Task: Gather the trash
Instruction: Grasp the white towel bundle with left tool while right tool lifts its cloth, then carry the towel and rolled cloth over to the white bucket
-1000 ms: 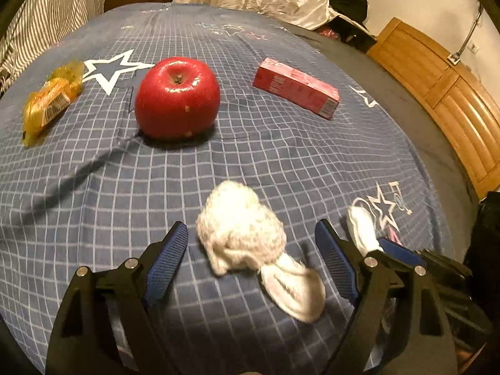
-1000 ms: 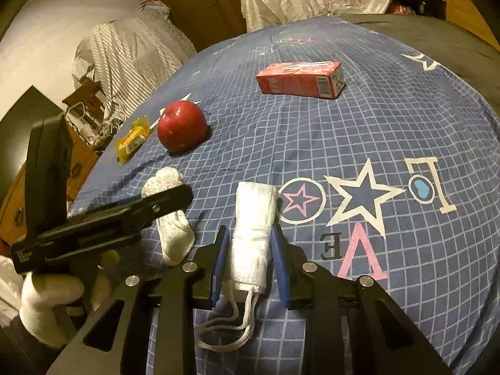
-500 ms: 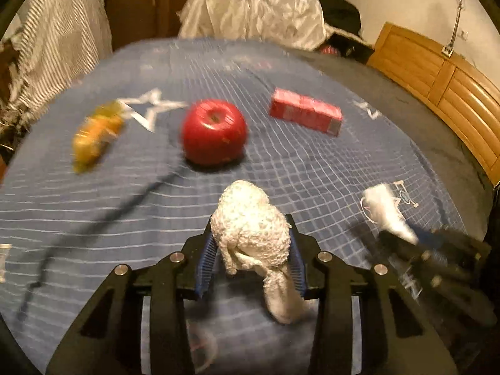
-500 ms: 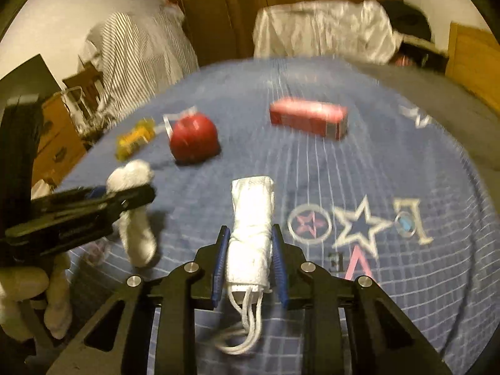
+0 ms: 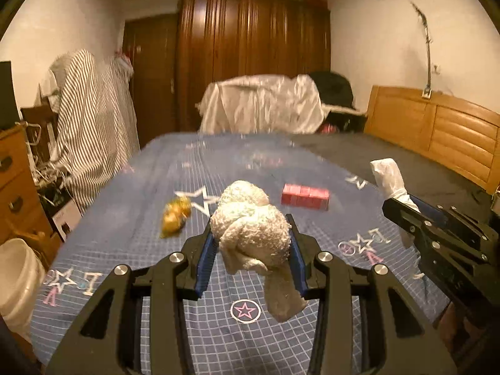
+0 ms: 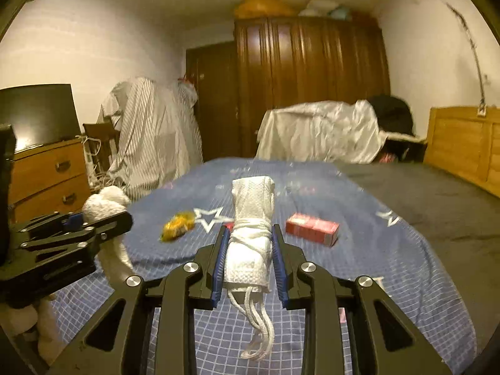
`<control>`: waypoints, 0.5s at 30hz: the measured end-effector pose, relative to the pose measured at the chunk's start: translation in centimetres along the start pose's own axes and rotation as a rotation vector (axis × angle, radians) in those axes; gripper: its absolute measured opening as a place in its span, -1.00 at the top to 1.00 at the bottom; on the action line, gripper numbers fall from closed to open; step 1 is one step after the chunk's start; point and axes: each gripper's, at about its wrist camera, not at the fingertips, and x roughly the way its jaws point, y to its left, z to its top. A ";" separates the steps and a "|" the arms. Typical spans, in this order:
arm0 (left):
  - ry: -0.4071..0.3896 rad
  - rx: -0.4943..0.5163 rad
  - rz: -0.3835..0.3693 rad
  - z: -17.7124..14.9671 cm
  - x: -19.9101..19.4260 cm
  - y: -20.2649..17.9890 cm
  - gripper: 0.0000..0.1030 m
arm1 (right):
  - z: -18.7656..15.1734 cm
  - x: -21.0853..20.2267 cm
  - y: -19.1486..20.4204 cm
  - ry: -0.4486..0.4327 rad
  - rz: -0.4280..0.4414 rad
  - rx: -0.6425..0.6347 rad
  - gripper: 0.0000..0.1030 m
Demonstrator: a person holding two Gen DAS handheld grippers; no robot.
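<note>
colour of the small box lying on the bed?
The box is red to pink with a pale end panel, clearest in the right wrist view.

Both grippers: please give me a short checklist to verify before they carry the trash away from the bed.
1. Left gripper shut on crumpled white wad: ok; its jaws have just closed on it.
2. Right gripper shut on folded face mask: ok.
3. Both pieces lifted off the blue bedspread: ok.
4. Mask strings hang loose below: not ok, may snag.
5. Yellow wrapper and red box collected: not ok, both on the bed.
6. Trash bin location: cannot tell.
</note>
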 end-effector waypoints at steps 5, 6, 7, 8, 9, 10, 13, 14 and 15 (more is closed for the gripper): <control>-0.062 -0.020 0.019 0.2 -2.2 0.1 0.23 | 0.3 -2.9 0.9 -0.035 -0.027 -0.006 0.45; -0.066 -0.023 0.021 0.1 -2.4 0.0 0.23 | 0.3 -3.3 1.0 -0.037 -0.028 -0.003 0.45; -0.069 -0.024 0.024 0.0 -2.6 0.0 0.23 | 0.3 -3.7 1.2 -0.042 -0.028 -0.004 0.45; -0.066 -0.025 0.021 0.0 -2.6 0.0 0.23 | 0.3 -4.0 1.3 -0.041 -0.024 -0.003 0.45; -0.064 -0.028 0.019 -0.1 -2.7 0.0 0.23 | 0.3 -4.3 1.5 -0.043 -0.024 -0.004 0.45; -0.064 -0.029 0.018 -0.2 -2.8 0.0 0.23 | 0.3 -4.6 1.7 -0.044 -0.023 -0.005 0.45; -0.066 -0.040 0.019 0.0 -3.0 0.4 0.23 | 0.5 -5.0 2.1 -0.041 -0.018 -0.011 0.45; -0.072 -0.041 0.025 0.1 -3.3 0.6 0.23 | 0.6 -5.0 2.2 -0.036 -0.013 -0.011 0.45; -0.074 -0.042 0.029 0.1 -3.4 0.8 0.23 | 0.7 -4.9 2.4 -0.034 -0.010 -0.011 0.45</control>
